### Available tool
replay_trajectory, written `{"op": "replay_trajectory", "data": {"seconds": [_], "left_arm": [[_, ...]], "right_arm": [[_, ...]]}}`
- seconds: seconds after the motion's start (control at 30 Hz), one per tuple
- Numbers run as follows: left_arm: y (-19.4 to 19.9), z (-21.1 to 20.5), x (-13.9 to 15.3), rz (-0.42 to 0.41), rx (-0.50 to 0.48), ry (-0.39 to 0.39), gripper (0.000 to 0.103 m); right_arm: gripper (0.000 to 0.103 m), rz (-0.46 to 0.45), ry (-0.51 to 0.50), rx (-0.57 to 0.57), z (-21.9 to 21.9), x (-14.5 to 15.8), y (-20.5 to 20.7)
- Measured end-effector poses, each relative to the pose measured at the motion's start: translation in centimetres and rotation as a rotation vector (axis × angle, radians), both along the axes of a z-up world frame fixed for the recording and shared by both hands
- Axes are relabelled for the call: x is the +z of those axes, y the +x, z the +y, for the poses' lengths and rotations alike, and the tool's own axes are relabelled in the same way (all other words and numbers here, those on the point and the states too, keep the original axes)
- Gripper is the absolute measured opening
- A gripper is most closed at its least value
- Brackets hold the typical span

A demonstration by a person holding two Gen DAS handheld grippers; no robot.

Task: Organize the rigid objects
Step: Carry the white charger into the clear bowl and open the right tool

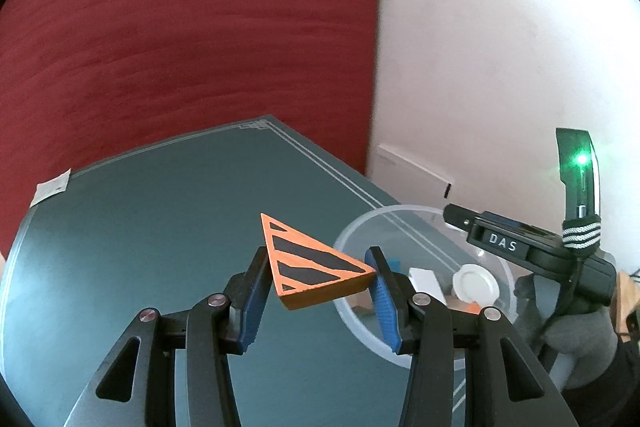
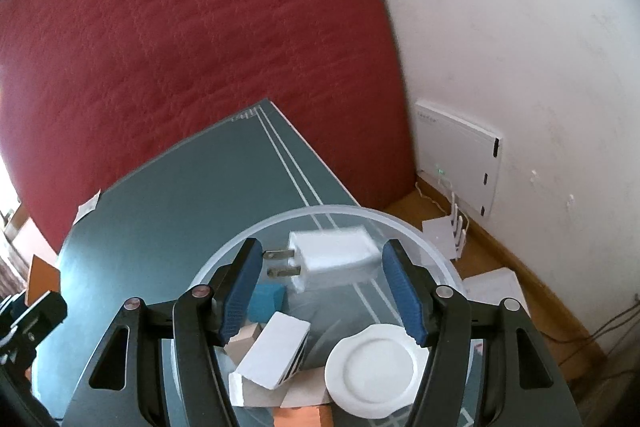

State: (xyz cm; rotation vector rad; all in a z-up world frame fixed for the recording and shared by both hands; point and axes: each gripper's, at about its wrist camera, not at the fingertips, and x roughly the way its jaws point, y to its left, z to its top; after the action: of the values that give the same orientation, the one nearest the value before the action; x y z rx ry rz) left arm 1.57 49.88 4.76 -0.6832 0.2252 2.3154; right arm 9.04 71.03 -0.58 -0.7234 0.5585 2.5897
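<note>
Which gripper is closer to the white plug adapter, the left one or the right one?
Right. The right gripper has the white plug adapter between its fingers, over the clear bowl. The left gripper, holding the orange triangle block, is beside the bowl.

orange triangular block (image 1: 310,267) with black stripes, clamped between blue pads of left gripper (image 1: 318,287) above dark green table (image 1: 160,227). clear bowl (image 1: 352,311) to the right, gloved hand (image 1: 576,339) holding right gripper (image 1: 520,243) over it.

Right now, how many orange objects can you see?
2. An orange triangular block with black stripes is held in the left gripper; a plain orange block lies in the clear plastic bowl. Others may be hidden.
</note>
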Motion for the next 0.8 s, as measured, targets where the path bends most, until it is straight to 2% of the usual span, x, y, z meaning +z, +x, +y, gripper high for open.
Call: {"op": "replay_trajectory", "data": {"seconds": [0.4, 0.8], "left_arm": [[-0.9, 1.6, -0.6, -0.006, -0.061, -0.029, 0.050], [-2.6, 5.2, -1.7, -0.043, -0.115, -0.068, 0.050]], "right_arm": [[0.064, 0.034, 0.008, -0.026, 0.0, 0.5, 0.8], [0.064, 0.049, 0.017, -0.079, 0.7, 1.0, 1.5]]}}
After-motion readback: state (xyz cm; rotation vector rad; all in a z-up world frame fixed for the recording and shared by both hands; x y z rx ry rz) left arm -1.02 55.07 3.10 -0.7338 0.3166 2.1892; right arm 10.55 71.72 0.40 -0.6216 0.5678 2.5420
